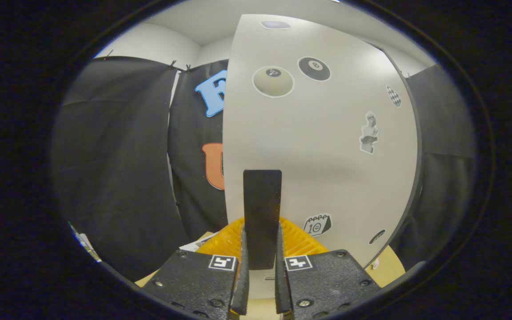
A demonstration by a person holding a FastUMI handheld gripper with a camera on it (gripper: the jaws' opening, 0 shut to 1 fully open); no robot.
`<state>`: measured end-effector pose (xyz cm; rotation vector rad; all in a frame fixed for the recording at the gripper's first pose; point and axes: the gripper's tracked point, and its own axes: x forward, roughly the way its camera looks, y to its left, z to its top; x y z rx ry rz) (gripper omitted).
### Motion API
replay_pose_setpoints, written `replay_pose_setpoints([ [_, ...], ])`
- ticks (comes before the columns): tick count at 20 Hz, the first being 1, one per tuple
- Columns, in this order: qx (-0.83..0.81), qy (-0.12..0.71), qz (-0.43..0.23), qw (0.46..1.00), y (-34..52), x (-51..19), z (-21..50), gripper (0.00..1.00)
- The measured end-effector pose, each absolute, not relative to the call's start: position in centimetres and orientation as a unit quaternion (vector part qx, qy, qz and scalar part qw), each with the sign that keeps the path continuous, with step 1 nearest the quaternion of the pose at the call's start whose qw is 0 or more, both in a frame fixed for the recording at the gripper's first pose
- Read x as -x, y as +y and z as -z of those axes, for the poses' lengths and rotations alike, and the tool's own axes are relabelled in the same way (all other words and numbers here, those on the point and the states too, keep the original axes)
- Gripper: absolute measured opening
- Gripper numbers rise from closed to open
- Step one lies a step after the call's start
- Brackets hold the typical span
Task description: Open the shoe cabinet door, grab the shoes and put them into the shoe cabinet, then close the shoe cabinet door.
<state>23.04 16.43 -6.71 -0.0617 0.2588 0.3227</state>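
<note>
Gripper view: I am squeezing the dark door handle [262, 213] with both fingers [243, 271], so I can swing the pale cabinet door [327, 146] at twelve o'clock. Something yellow [298, 242] is lying just beyond.

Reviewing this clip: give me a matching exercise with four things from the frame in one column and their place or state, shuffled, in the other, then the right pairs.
Things:
1. gripper
2. cabinet door
3. black handle
4. yellow ribbed object

Places or states:
A. low down beyond the fingers, partly hidden behind the handle
B. pale panel carrying stickers, among them an eight-ball sticker
C. upright strip between the two fingers
D. fingers drawn in close on either side of the handle

Pairs: 1-D, 2-B, 3-C, 4-A
</note>
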Motion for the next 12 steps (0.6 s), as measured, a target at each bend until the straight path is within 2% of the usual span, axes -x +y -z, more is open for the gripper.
replay_pose_setpoints([
  [12,0.033,0.126,-0.238,0.963,13.9,-20.4,6.0,0.27],
])
